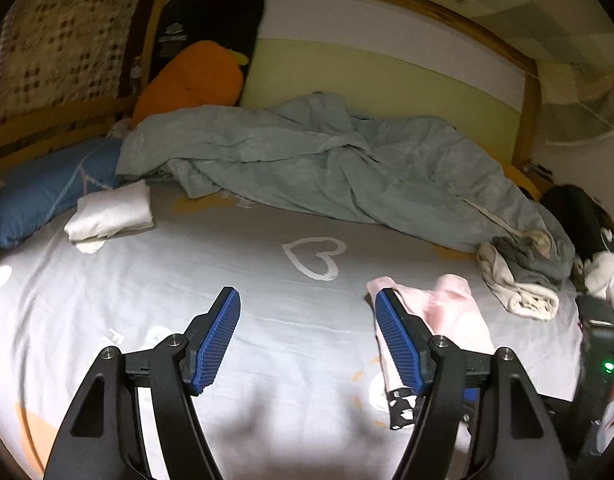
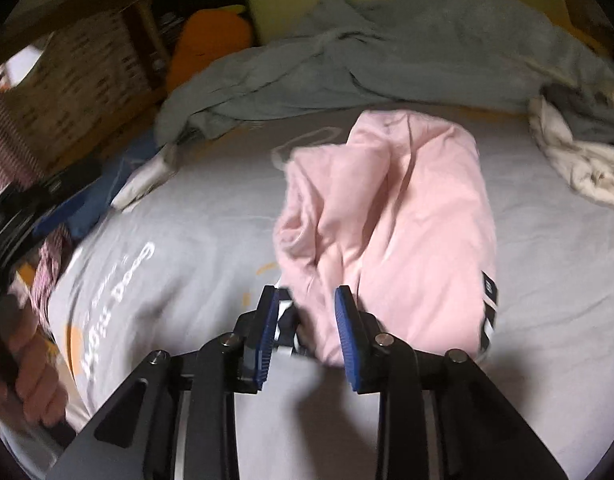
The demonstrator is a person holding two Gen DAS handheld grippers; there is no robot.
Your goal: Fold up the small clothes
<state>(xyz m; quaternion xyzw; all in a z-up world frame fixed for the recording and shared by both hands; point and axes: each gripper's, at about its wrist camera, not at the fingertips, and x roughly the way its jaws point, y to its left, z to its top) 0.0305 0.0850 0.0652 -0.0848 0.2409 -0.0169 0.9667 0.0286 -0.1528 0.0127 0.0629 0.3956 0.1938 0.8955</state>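
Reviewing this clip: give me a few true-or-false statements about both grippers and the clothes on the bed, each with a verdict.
1. The left gripper is open with nothing between its fingers. True.
2. The pink garment is neatly folded into a square. False: it lies crumpled on the grey bedsheet.
3. The right gripper is at the near edge of the pink garment. True; its jaws are partly open around bunched fabric, not clamped.
4. A folded white garment lies by the blue pillow. True.
5. The grey-green duvet is spread flat over the whole bed. False: it is bunched along the far side.
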